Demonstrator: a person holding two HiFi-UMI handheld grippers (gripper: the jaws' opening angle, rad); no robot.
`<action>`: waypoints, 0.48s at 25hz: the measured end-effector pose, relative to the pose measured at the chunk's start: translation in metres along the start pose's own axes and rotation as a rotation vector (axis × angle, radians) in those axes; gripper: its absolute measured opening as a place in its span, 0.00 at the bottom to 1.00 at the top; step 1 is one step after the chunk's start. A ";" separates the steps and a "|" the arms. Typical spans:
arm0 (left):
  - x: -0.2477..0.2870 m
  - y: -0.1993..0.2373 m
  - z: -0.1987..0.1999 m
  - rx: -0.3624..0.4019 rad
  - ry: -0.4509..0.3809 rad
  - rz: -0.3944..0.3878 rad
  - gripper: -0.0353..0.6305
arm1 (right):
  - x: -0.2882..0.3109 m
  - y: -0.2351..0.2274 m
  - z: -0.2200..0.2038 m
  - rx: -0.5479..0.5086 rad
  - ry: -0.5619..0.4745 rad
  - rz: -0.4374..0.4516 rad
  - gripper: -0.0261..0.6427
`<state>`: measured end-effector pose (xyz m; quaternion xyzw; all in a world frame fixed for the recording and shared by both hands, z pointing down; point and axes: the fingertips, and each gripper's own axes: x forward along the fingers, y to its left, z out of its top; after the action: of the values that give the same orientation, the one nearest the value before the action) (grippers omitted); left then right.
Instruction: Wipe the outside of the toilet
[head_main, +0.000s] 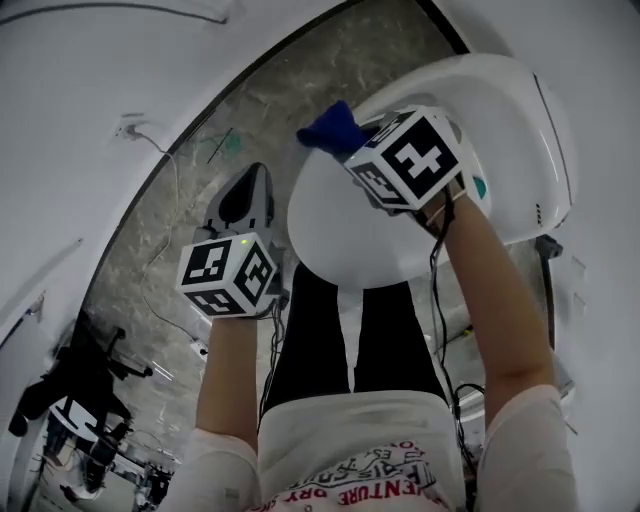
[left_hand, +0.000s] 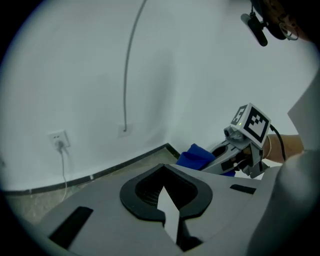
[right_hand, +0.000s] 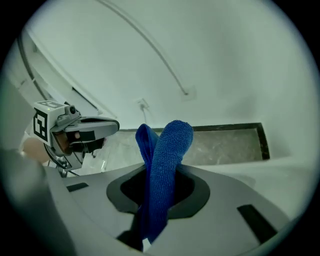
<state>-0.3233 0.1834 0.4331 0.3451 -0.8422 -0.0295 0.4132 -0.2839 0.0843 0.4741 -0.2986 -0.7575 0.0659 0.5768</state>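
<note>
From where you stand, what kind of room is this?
Most likely a bathroom or toilet room: there is a white toilet, a grey marbled floor and plain white walls close around.

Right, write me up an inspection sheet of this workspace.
Surface: grey marbled floor.
Job's things: white toilet, lid down; blue cloth at the lid's far edge, contact unclear.
Clutter: black gear on the floor at the left, too dark to identify.
Tools: left tool jaws together, nothing between; right tool shut on the blue cloth.
Cables: thin cable across the floor; cord from the wall socket; wire along the right forearm.
Surroundings: white walls, dark skirting.
</note>
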 end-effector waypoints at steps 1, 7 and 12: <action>0.009 -0.017 0.006 0.050 0.015 -0.035 0.06 | -0.017 -0.010 -0.010 0.052 -0.044 -0.027 0.15; 0.049 -0.132 -0.001 0.333 0.147 -0.254 0.06 | -0.109 -0.051 -0.091 0.326 -0.248 -0.144 0.15; 0.067 -0.238 -0.012 0.464 0.170 -0.378 0.06 | -0.192 -0.069 -0.173 0.459 -0.384 -0.276 0.15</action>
<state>-0.2105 -0.0349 0.4070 0.5820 -0.7099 0.1162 0.3794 -0.1220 -0.1150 0.4009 -0.0373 -0.8510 0.2112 0.4794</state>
